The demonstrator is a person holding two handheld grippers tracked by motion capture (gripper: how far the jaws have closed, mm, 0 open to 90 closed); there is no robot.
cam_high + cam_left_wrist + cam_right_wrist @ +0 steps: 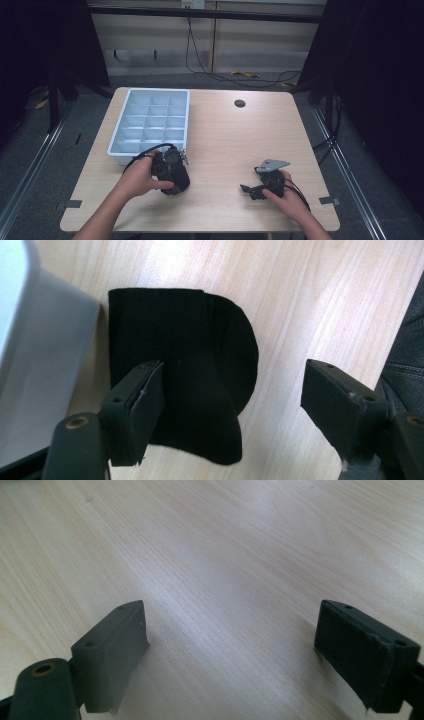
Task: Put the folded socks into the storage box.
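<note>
A flat piece of black cloth [200, 355] with one rounded end lies on the wooden table [230, 140], close beside the tray's wall. My left gripper [235, 377] hangs over it with its jaws wide apart. One fingertip [145, 390] is above the cloth and the other is over bare wood, and neither presses on it. In the high view the left gripper [172, 175] is held just off the tray's near right corner. My right gripper [250, 191] rests low at the front right, open [232, 625] over bare wood with nothing between its jaws.
A pale blue tray [155, 90] with several empty compartments stands at the table's back left; its wall [40, 365] is right beside the cloth. A round cable hole [240, 103] sits near the far edge. Dark trousers [405, 355] show at the table's near edge.
</note>
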